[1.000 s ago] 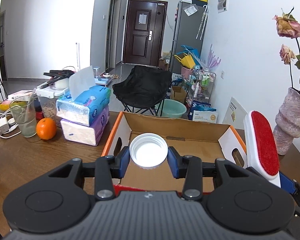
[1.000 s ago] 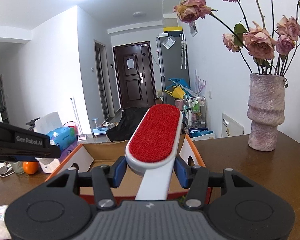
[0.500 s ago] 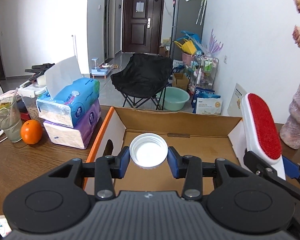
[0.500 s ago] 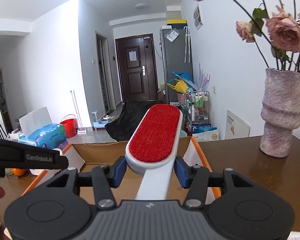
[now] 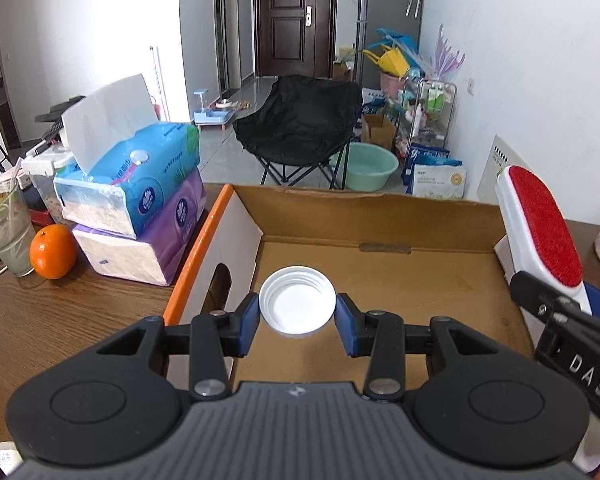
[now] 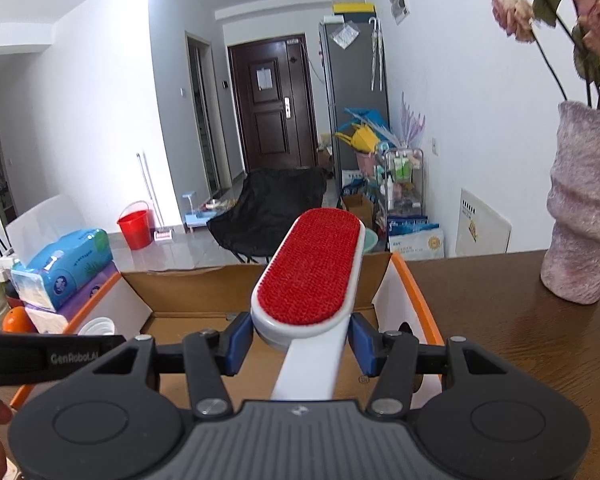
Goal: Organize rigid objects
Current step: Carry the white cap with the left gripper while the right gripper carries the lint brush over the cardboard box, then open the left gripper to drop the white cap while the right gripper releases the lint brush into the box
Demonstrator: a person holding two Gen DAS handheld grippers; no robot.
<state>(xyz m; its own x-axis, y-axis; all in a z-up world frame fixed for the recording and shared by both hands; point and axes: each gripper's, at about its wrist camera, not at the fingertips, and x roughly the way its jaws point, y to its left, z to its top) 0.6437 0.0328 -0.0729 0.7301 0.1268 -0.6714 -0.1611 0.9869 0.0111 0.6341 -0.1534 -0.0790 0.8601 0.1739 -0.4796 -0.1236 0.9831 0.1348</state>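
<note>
My left gripper is shut on a white screw lid, hollow side up, held over the inside of an open cardboard box with orange edges. My right gripper is shut on a white lint brush with a red pad, held above the same box near its right wall. In the left wrist view the lint brush and the right gripper's black body show at the right edge. The lid peeks out at the left in the right wrist view.
Two stacked tissue packs, an orange and a glass stand left of the box on the brown wooden table. A pinkish vase with dried roses stands to the right. A black chair sits beyond the table.
Both grippers have moved forward and lower over the box, which now looks nearer and larger. The lid and the lint brush stay gripped as before.
</note>
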